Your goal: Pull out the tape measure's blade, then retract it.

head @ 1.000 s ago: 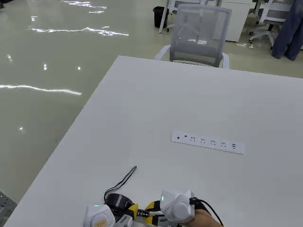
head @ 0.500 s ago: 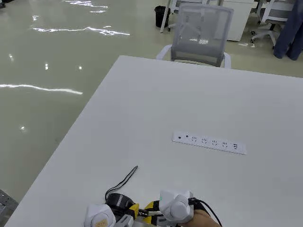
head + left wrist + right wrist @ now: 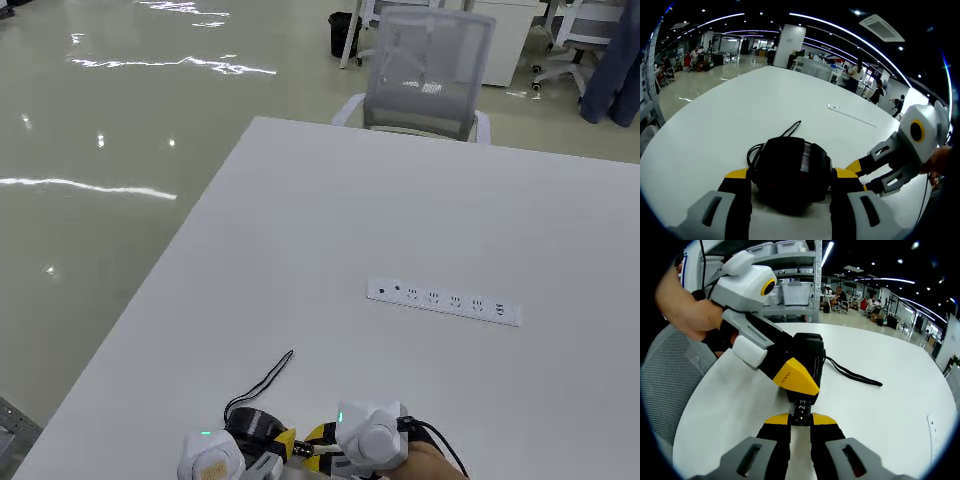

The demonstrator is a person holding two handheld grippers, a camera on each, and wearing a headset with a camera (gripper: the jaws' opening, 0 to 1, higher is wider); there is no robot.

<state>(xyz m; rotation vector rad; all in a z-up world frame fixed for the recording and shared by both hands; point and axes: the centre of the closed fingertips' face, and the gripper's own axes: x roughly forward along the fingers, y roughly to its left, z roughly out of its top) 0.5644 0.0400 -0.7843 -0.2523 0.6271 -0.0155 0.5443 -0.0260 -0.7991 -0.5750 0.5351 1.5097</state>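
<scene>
The white table (image 3: pixel 400 220) carries everything, with a grey chair (image 3: pixel 425 70) at its far edge and a white power strip (image 3: pixel 443 301) lying well apart from the work. The tape measure (image 3: pixel 807 350) sits at the near edge of the table, at the bottom of the head view. Its black case looks hard, compact and fairly heavy for its bulk, so we judge it best held across its flat sides. That is where the left tongs (image 3: pixel 791 176) have it, one jaw on each side, clamped on the case (the yellow pads press against it in the left gripper view). A thin black strap (image 3: pixel 264 380) trails limp from the case across the table, clear of both tongs.

Smallest is the blade (image 3: pixel 801 409). A short printed stretch shows between the case mouth and the right tongs (image 3: pixel 801 420), whose jaws are closed together on its end. We judge the blade to be thin, springy steel, stiff along its length but apt to kink if bent sideways. It is also spring-loaded, so the pull should run straight out from the mouth and the return should be eased back, not let snap. The two tongs meet nose to nose, the right ones just in front of the case mouth.
</scene>
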